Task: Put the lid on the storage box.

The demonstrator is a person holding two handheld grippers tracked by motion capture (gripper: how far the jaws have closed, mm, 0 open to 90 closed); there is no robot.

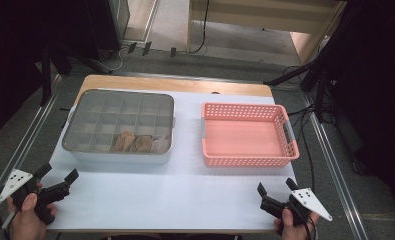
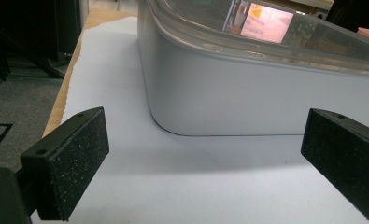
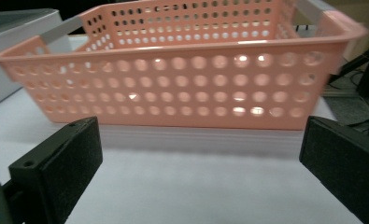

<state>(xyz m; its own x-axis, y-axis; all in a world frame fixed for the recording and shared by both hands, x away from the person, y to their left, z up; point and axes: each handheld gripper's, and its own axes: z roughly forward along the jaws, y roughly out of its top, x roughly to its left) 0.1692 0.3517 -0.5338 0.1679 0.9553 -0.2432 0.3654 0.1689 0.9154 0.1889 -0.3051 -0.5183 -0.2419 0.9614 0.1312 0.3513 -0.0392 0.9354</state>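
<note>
While both grippers rest low at the near edge of the table, the things nearest them are the two containers farther in: a grey lidded organizer box (image 1: 119, 126) on the left and a pink perforated basket (image 1: 248, 134) on the right. Under its clear lid the box is split into many small compartments, and the near row holds a few brownish and pale items (image 1: 138, 143), too small to name. Standing well apart from the box across a strip of white table cover (image 1: 185, 195), the basket has nothing visible in it. Near the left corner, the left gripper (image 1: 58, 176) has its jaws spread wide and holds nothing; its own view looks at the box's rounded near corner (image 2: 173, 107) just ahead, not touching. Near the right corner, the right gripper (image 1: 276, 186) is likewise spread wide with nothing between its jaws, and its own view faces the basket's near wall (image 3: 196, 88), close but apart.
</note>
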